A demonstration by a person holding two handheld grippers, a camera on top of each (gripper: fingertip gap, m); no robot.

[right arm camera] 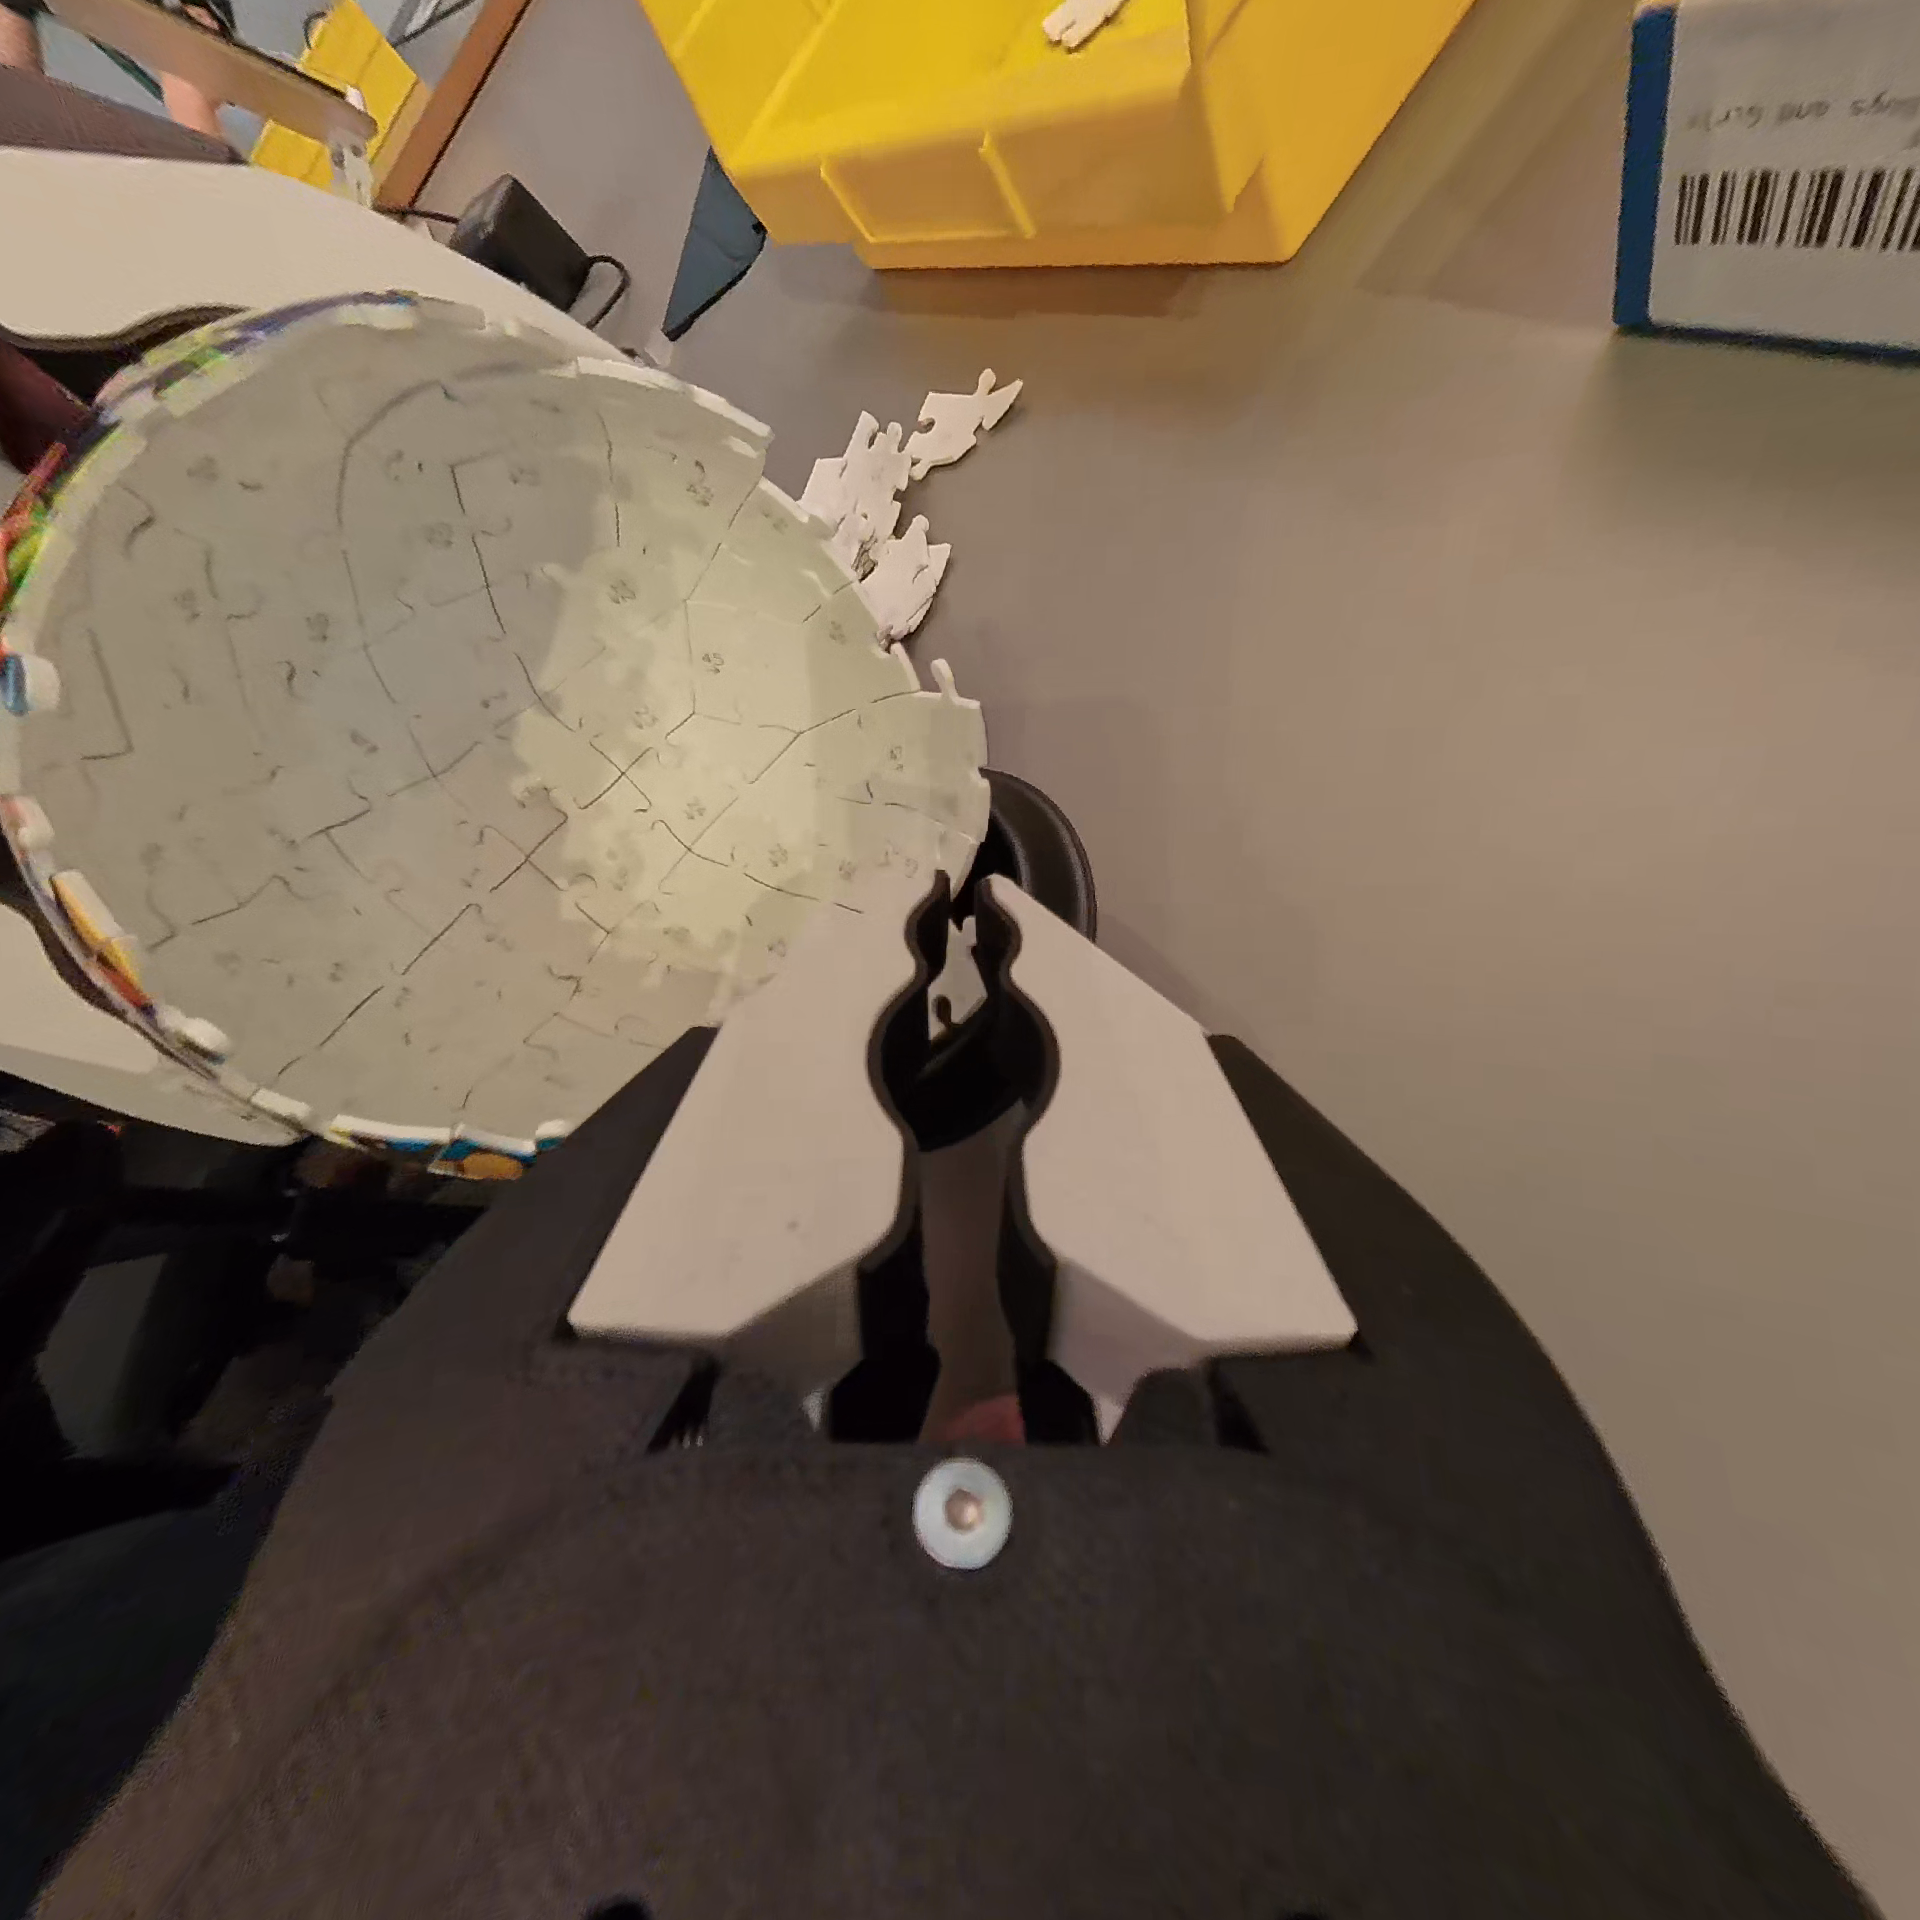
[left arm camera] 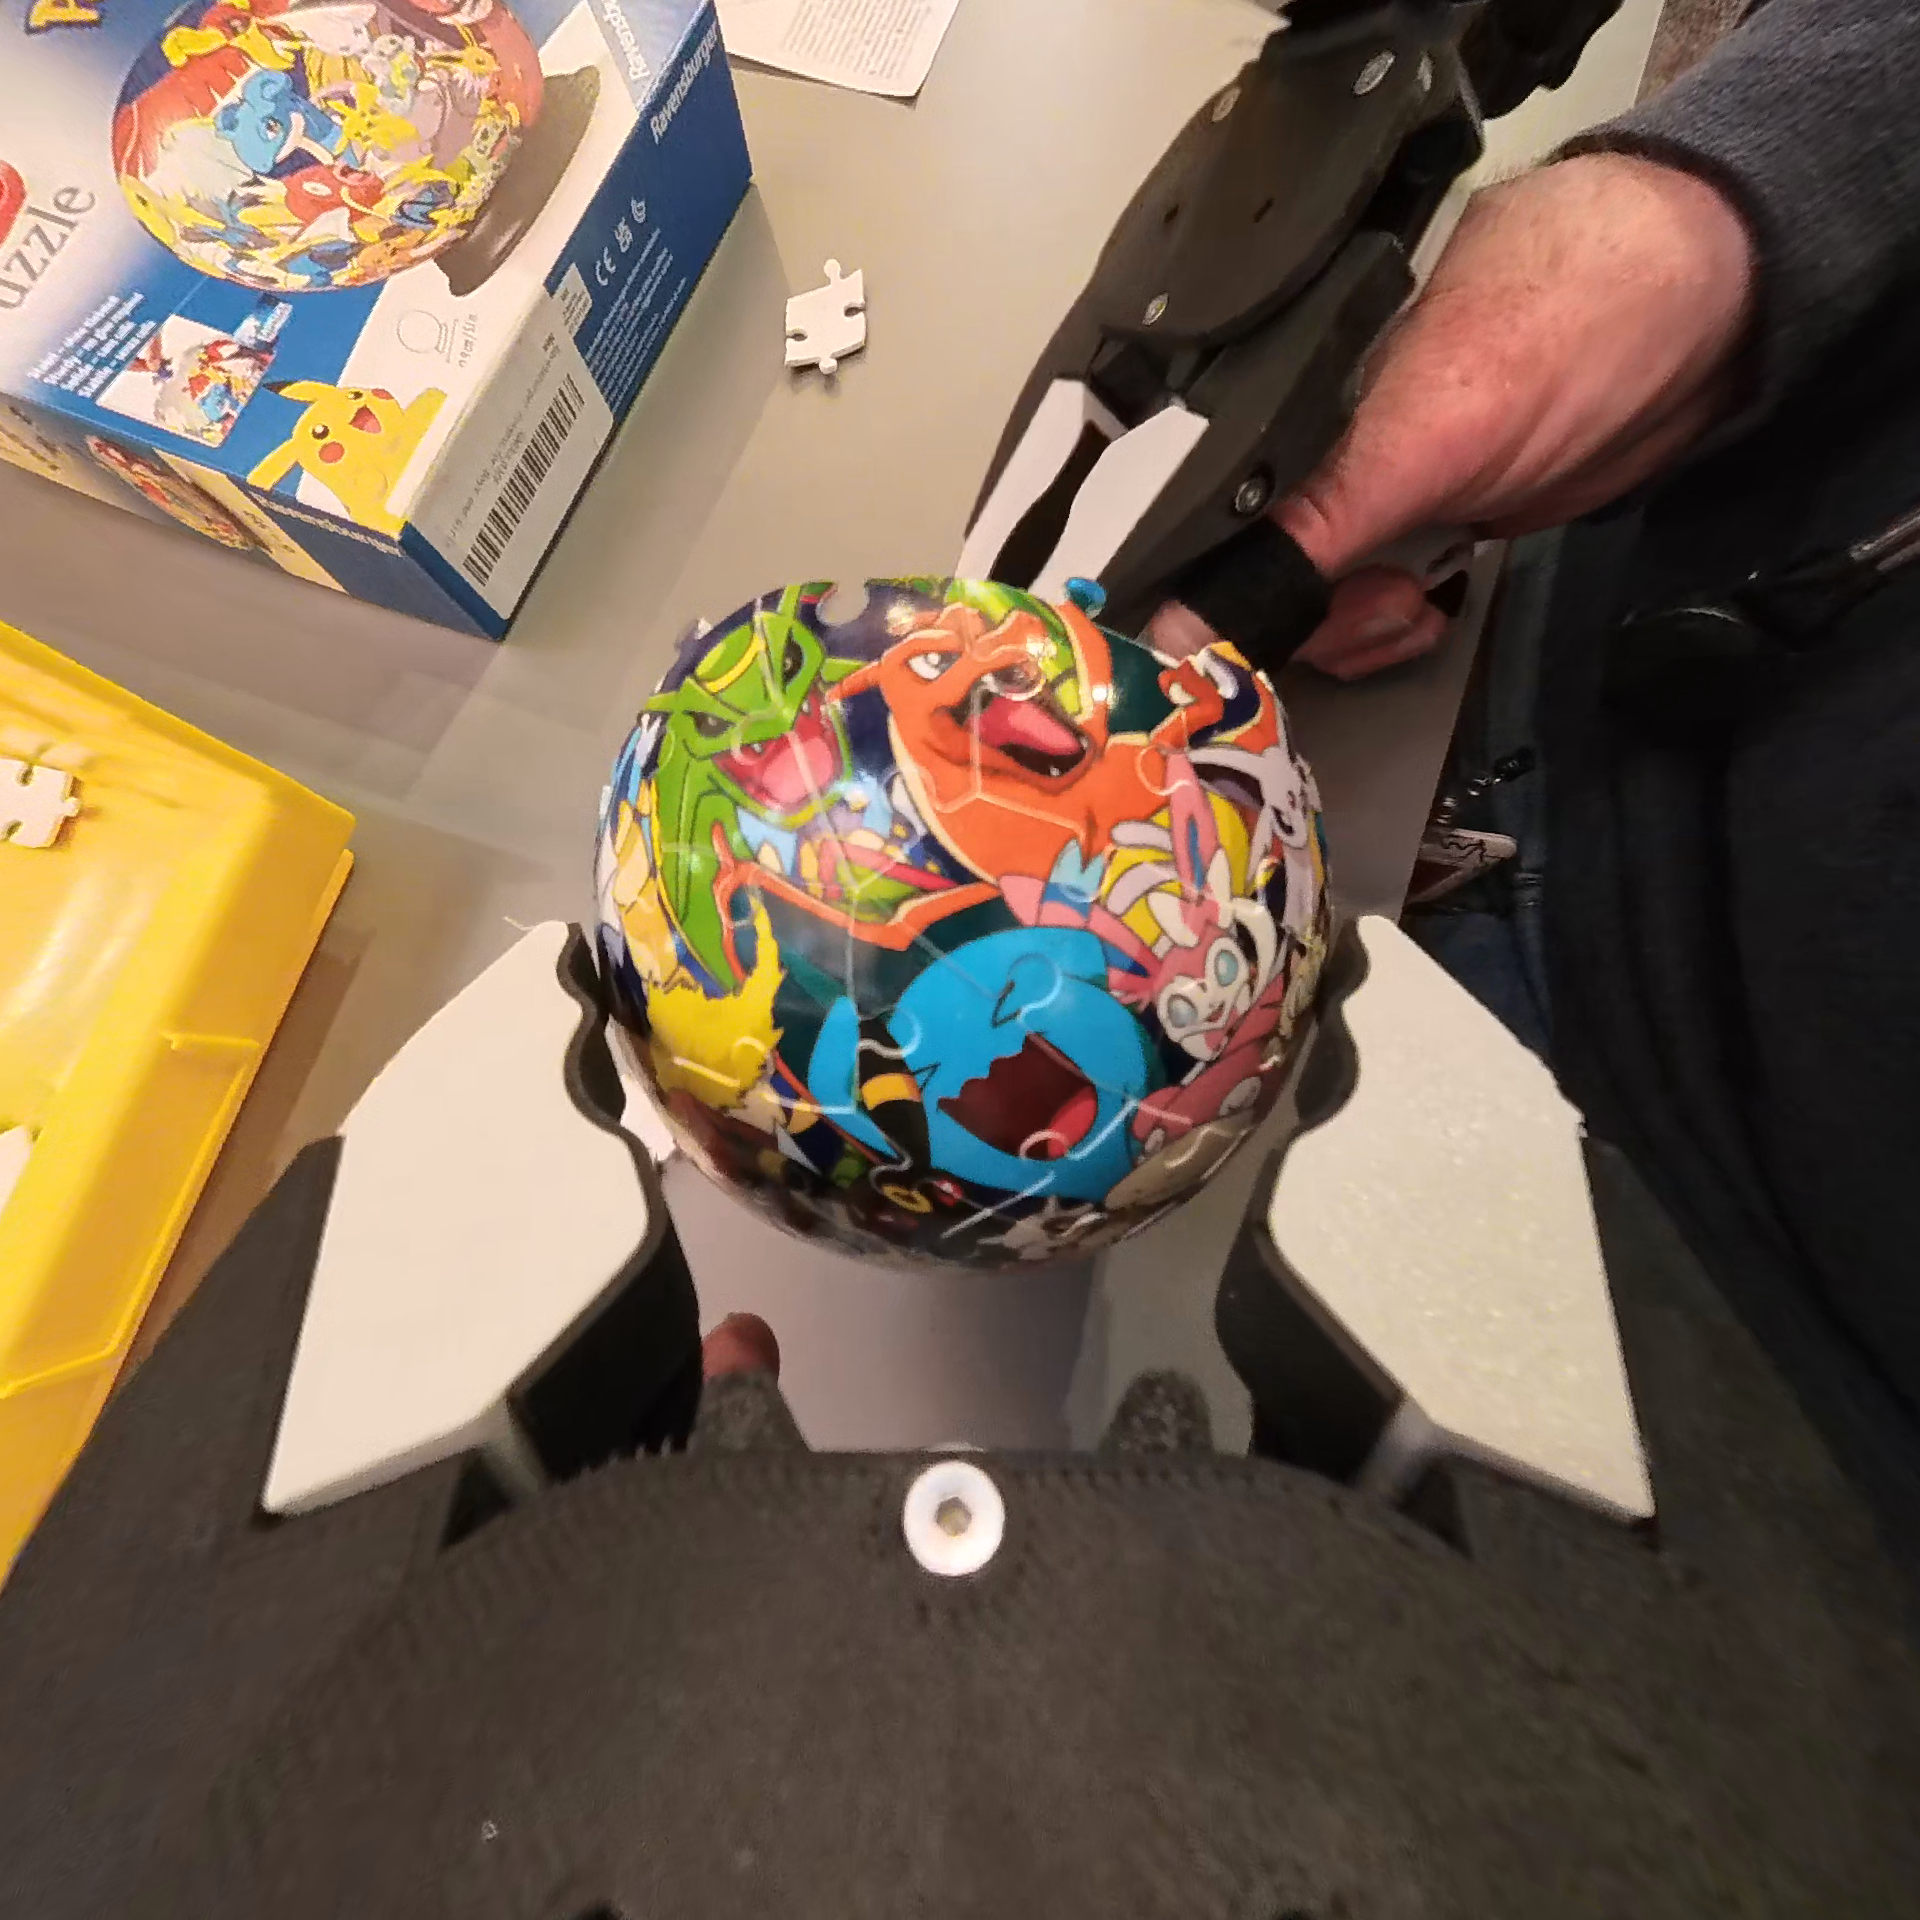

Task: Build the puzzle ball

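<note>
Left gripper (left arm camera: 961, 997) clamps the glossy, brightly printed plastic puzzle ball (left arm camera: 961, 914) across its width, off the grey matte table (left arm camera: 623, 665). Roughly half a shell is built: right wrist view shows its pale, numbered concave inside (right arm camera: 468, 707) and a jagged open rim. Right gripper (right arm camera: 961, 935) is nearly closed on a small white curved puzzle piece (right arm camera: 961, 977), held at that rim. Many pieces probably remain: loose white ones (right arm camera: 904, 499) lie on the table, more in the yellow plastic bin (left arm camera: 135, 997). Blue cardboard box (left arm camera: 416, 260) sits beyond.

Warm indoor light, fisheye-bent edges
</note>
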